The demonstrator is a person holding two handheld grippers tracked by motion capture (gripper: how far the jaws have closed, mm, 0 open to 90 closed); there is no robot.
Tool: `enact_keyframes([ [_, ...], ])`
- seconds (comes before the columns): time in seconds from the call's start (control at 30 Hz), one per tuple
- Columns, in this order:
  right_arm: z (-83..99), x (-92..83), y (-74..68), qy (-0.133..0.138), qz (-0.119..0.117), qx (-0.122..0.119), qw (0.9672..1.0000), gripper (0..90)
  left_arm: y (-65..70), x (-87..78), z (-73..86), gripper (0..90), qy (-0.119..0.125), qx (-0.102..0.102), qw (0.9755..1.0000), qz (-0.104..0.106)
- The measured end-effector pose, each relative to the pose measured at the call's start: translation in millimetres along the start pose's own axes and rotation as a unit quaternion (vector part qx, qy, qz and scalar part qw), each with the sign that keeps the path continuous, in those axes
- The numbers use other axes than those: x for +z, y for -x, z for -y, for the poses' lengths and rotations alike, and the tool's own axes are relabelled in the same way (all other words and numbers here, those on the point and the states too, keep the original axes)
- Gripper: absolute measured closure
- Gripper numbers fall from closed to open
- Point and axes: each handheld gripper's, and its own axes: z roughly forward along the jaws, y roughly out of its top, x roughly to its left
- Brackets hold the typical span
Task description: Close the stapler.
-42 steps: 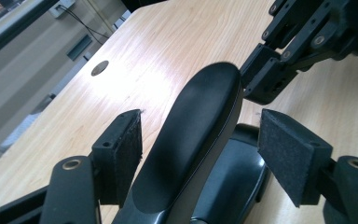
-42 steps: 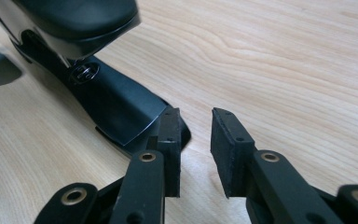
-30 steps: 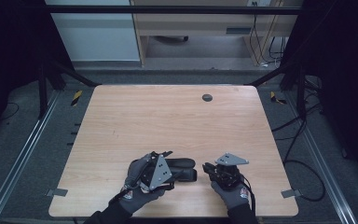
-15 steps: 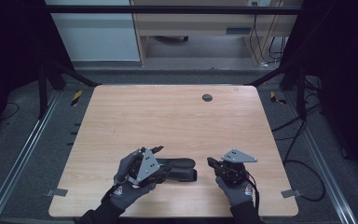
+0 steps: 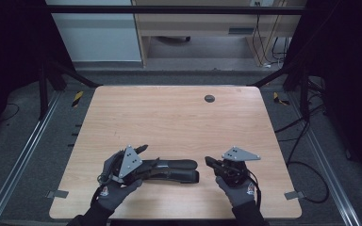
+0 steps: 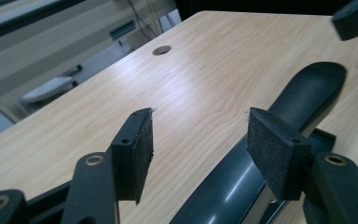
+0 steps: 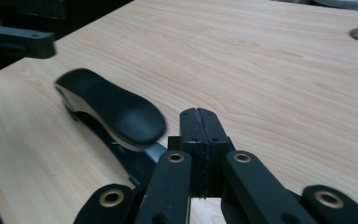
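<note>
At the near edge of the light wooden table [image 5: 169,117] lies a long black stapler-like tool with a curved lever handle [image 5: 179,169], flat and lengthwise between the two hands. Its left end is at the left gripper [image 5: 148,157], and its rounded handle tip [image 7: 116,112] points toward the right gripper [image 5: 209,161].

Left gripper: the jaws have just been closing, but the pads [image 6: 137,149] stand apart. The tool's body [image 6: 307,88] runs low beside the right-hand pad with no clear press on it. Judged: lined up along the body so the jaws can pinch it from both sides.

Right gripper [image 7: 199,126]: pads pressed together with nothing between them, hovering just off the handle tip, apart from it. Judged: parked clear, or ready to push the lever down with closed tips.

Containers: the round dark cable hole [image 5: 209,98] at the far side of the table is the one opening, well apart from the tool, and nothing is seen in it.
</note>
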Motion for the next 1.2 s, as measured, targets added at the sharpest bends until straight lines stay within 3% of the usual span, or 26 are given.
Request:
enact_keyframes([
  [0.3,-12.8,10.0,-18.0,0.001,-0.026,-0.014,0.9996,90.0,-17.7,-15.6,19.7,40.4,-0.011,-0.031,0.9989,-0.034],
  [0.73,-7.3,25.2,-26.6,-0.012,-0.045,-0.008,0.9989,90.0,-34.0,-32.9,48.3,40.0,-0.017,-0.063,0.9952,-0.073],
  [0.93,0.4,29.6,-26.2,-0.029,-0.03,-0.016,0.999,90.0,-39.2,-36.9,59.4,40.1,-0.023,-0.071,0.9936,-0.085],
  [1.07,5.3,32.2,-23.8,-0.032,-0.03,-0.006,0.999,90.0,-43.4,-39.3,66.7,40.1,-0.028,-0.08,0.9922,-0.092],
  [1.2,8.6,35.1,-26.8,-0.04,-0.016,-0.021,0.9988,90.0,-47.1,-42.1,71.1,40.0,-0.029,-0.086,0.9911,-0.098],
])
